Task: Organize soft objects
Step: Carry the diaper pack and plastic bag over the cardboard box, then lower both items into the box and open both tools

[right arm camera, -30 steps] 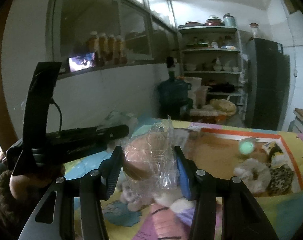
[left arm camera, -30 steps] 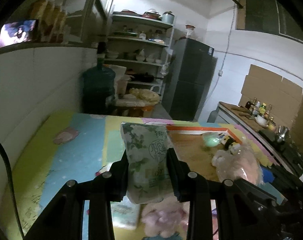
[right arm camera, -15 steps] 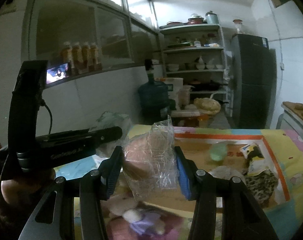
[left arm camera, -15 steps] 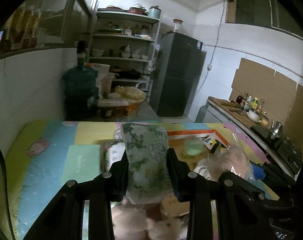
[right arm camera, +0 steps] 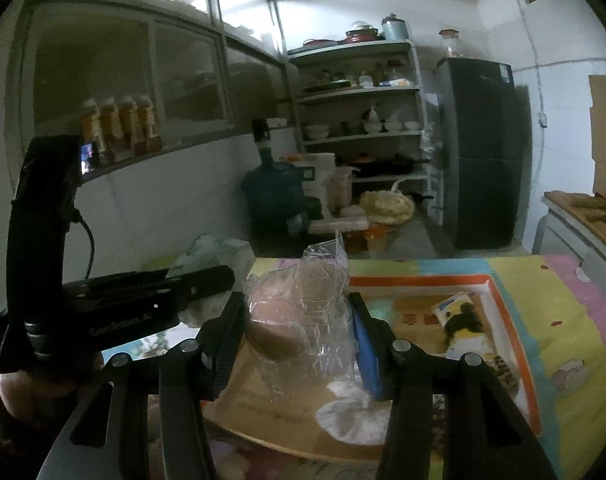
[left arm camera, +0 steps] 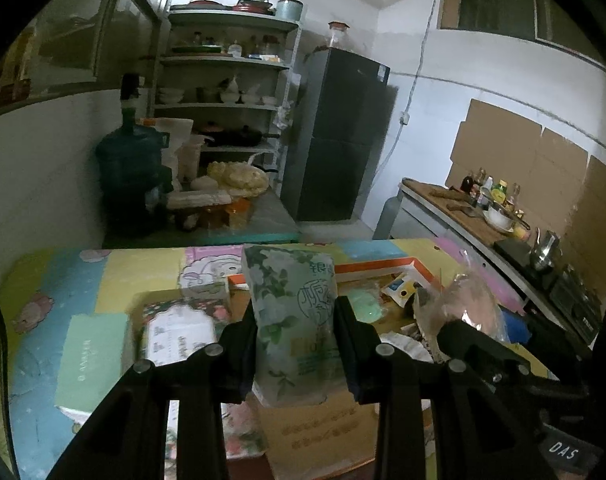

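Tissue pack (left arm camera: 293, 320), floral green, stands upright clamped between the left gripper (left arm camera: 295, 344) fingers, above the cardboard box (left arm camera: 323, 436) on the counter (left arm camera: 143, 272). Right gripper (right arm camera: 299, 344) fingers pinch a clear bag (right arm camera: 303, 320) holding something pink, over the same box.

Dark fridge (left arm camera: 339, 136), shelf rack (left arm camera: 223, 80), water jug (left arm camera: 131, 168)
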### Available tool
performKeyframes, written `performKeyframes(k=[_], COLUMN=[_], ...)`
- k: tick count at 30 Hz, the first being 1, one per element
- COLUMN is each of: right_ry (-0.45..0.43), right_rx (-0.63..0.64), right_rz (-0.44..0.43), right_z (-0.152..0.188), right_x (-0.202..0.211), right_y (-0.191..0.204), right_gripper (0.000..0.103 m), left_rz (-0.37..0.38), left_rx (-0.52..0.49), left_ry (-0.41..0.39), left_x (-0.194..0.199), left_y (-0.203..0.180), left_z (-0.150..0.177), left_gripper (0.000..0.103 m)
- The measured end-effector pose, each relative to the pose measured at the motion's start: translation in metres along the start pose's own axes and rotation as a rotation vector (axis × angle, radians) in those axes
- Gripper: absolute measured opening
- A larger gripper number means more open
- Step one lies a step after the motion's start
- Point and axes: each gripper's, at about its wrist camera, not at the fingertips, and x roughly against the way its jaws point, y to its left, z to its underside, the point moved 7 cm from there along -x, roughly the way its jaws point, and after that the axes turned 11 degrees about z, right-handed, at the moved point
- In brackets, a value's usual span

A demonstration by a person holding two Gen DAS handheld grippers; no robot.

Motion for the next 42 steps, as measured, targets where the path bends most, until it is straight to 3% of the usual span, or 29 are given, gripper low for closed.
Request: performKeyframes(k=[9,20,42], right_ry=[0.021,0.103,0.282], right_rx=[-0.022,-0.082,-0.087], right_rz=[0.035,0.074,0.126], right_z=[-0.005,0.008,0.032], right_x=[-0.016,-0.05,-0.1], right_y=[-0.034,-0.074,-0.089], right_gripper=[0.052,0.052,0.052], left_rz=[0.008,0.017,0.021], left_rx=[-0.004,0.035,0.117], left_ry=[0.059,0.186,0.363], left_x=[-0.036,-0.082,-0.121], left_y=[-0.01,-0.005,0.006], left_z=[0.0,0.023,0.049], left_gripper=[0.036,0.036,0.036])
